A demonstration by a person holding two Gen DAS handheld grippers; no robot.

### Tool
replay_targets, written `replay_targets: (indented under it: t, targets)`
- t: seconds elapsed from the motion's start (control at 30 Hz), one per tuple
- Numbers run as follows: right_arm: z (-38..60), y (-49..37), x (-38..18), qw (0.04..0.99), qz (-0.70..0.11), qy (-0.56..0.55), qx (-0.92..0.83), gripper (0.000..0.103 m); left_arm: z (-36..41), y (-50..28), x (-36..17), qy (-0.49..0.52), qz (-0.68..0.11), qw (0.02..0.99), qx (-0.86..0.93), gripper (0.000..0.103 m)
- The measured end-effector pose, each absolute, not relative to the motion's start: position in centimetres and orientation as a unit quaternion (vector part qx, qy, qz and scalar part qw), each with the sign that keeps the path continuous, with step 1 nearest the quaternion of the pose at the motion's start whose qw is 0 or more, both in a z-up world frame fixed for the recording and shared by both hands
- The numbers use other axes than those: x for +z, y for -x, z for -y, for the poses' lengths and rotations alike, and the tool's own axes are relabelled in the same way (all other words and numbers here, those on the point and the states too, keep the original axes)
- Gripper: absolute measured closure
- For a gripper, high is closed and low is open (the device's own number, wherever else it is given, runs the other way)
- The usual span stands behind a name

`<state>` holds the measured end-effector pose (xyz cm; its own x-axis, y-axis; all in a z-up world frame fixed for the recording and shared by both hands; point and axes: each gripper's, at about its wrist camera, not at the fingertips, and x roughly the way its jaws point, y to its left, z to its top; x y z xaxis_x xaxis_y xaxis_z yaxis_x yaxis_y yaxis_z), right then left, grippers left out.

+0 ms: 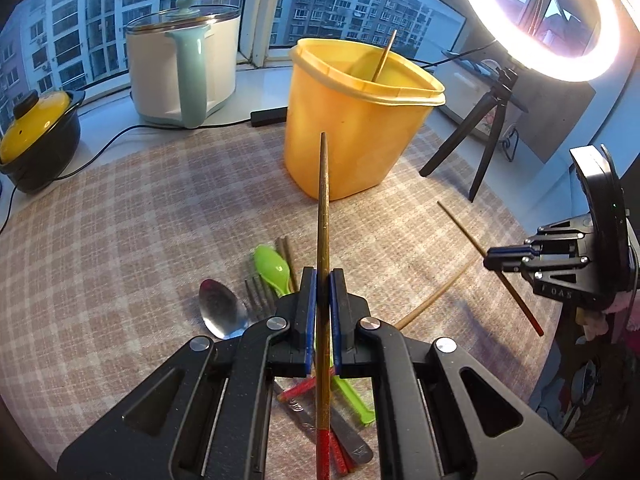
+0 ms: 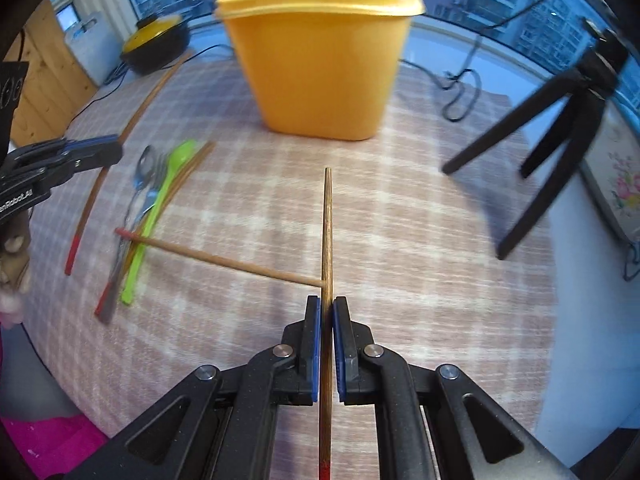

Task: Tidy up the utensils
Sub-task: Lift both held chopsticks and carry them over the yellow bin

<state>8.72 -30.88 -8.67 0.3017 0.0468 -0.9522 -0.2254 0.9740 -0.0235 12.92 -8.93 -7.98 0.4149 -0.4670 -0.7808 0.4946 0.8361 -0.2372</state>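
So we're holding a chopstick in each gripper right now; the left gripper (image 1: pixel 323 276) is clamped tight on a red-tipped chopstick (image 1: pixel 323 208) that's sticking out forward toward the yellow bucket (image 1: pixel 352 136), and the right gripper (image 2: pixel 327 304) is pinching its own chopstick (image 2: pixel 327 232) the same way, blue pads pressing on both sides. We're seeing the bucket sitting near the far edge of the checked tablecloth (image 1: pixel 140 208), with one chopstick already leaning inside it (image 1: pixel 383 56); the rest of the pile is lying toward the near edge under our left gripper: a metal spoon (image 1: pixel 219 312), a fork (image 1: pixel 258 294), a green plastic spoon (image 1: pixel 272 266) and a few more chopsticks underneath. One loose chopstick (image 2: pixel 216 258) is lying flat across the cloth between the pile and our right gripper. Off the cloth we're looking at a white cooker (image 1: pixel 180 68) and a yellow-lidded pot (image 1: pixel 36 136) by the window; a ring light (image 1: pixel 560 16) on a black tripod (image 1: pixel 488 136) is glowing at the far right corner.
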Motion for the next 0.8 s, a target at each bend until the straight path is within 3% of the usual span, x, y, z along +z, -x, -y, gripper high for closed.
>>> replay_targets:
  t: [0.27,0.8]
  targets:
    - [33.3,-8.3,-7.5,0.821,-0.565,0.052,0.059,0.1,9.8,-13.0,-7.1,-0.011,-0.451,0.842,-0.295,0.099]
    - [29.2,-9.3,0.1,0.886,-0.452,0.069,0.083,0.1,9.3,-15.2,-1.0,0.055,-0.386,0.868,-0.306,0.099]
